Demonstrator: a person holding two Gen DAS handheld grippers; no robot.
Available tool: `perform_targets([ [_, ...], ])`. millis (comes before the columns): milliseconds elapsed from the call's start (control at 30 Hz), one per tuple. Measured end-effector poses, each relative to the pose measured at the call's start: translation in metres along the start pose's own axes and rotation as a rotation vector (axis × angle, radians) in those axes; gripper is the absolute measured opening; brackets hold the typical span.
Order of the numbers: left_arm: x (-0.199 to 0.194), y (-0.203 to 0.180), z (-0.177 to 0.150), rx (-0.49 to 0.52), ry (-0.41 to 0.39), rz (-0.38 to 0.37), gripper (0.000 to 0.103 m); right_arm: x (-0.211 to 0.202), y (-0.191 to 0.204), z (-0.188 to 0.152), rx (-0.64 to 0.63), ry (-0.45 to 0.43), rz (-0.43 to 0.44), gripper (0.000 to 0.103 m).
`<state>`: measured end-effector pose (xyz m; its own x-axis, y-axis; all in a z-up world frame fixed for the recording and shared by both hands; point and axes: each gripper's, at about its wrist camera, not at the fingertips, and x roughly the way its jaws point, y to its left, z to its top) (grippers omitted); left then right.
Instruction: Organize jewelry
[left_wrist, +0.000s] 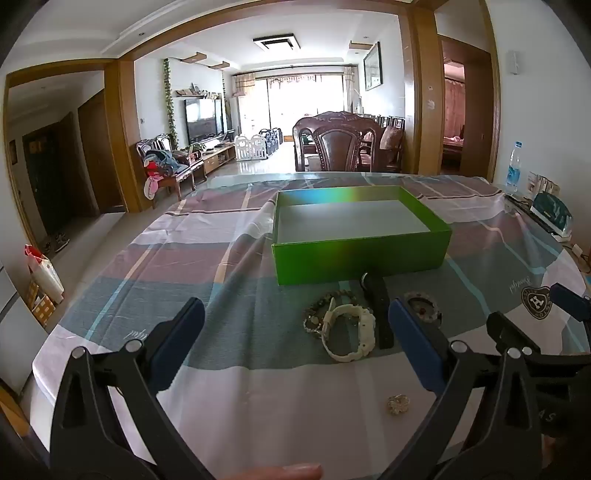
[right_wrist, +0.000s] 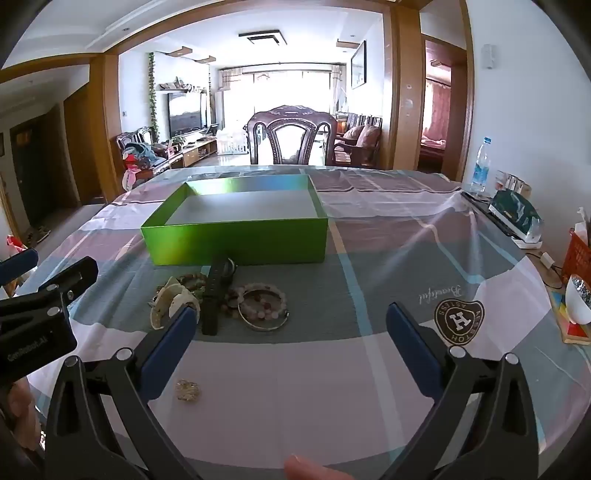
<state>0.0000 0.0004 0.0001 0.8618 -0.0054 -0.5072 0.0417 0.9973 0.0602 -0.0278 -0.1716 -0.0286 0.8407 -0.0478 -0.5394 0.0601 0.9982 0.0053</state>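
On the checked tablecloth (left_wrist: 229, 258), jewelry heaps before the green box (left_wrist: 360, 254), nearer the wide-spread, empty left gripper (left_wrist: 295, 332) than the equally spread right gripper (right_wrist: 291, 332).

A checked tablecloth (right_wrist: 369, 369) with a heart-shaped logo (right_wrist: 458, 322) covers the table. At twelve o'clock, beyond the far edge, a dark wooden chair (right_wrist: 291, 138) stands. At two o'clock a water bottle (right_wrist: 480, 166) is upright near the wall, and just beside it lies a dark green packet (right_wrist: 515, 218). At ten o'clock a television (right_wrist: 186, 114) hangs.
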Motion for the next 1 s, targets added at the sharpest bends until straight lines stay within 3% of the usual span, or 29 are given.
perform_targets([
  [1000, 0.004, 0.003, -0.008, 0.005, 0.012, 0.004, 0.099, 0.004, 0.009, -0.001, -0.009, 0.009, 0.015, 0.100],
])
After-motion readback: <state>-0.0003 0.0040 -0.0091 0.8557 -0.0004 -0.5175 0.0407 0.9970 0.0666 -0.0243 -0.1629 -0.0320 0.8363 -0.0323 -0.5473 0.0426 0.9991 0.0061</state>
